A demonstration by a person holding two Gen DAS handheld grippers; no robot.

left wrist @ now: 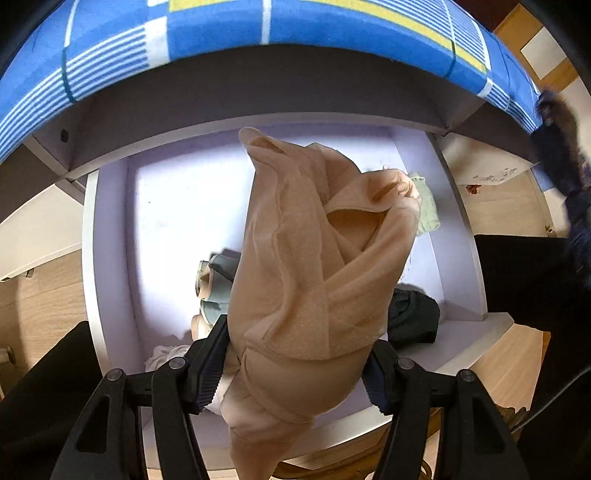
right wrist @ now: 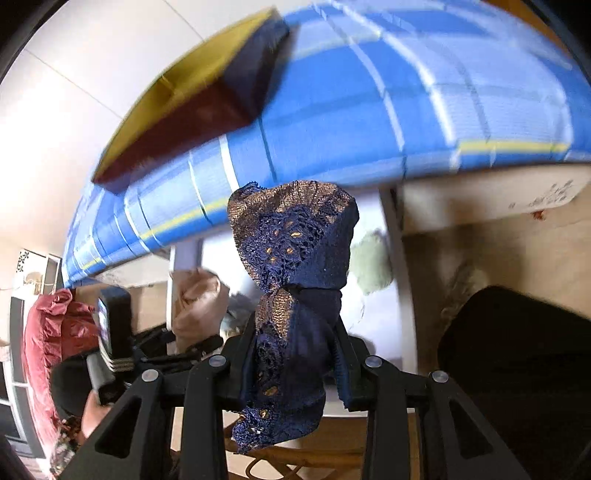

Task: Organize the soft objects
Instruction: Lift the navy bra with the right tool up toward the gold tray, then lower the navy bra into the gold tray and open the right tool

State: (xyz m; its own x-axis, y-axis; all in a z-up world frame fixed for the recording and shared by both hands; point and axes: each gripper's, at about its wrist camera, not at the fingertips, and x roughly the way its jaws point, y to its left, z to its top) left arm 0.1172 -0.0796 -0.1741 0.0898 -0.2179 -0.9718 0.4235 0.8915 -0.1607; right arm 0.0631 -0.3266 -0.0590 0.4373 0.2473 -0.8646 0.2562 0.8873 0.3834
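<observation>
Two grippers each pinched a soft garment above the open drawer point(left wrist: 107, 258). The left gripper point(left wrist: 295, 369) clamped a beige stocking bundle point(left wrist: 310, 266) over the drawer's near edge. The right gripper point(right wrist: 295, 354) was pressed tight on a navy lace piece point(right wrist: 295, 258). Farther back, a pale green cloth point(left wrist: 428, 206) lay by the drawer's right wall, under the blue plaid bedding point(left wrist: 332, 33).

Beige stocking bundle point(left wrist: 306, 280) between left gripper point(left wrist: 295, 365) pads point(left wrist: 208, 373): sheer nylon, faint sheen, denser matt bands. Pads were ribbed rubber; arms matt black plastic. Navy garment point(right wrist: 295, 295) between right gripper point(right wrist: 291, 362) fingers: openwork lace, rough, satin part glossier (blurred). Drawer point(left wrist: 110, 236) beyond fingers: smooth pale laminate. Bedspread point(left wrist: 258, 33) above: woven cloth, matt.
</observation>
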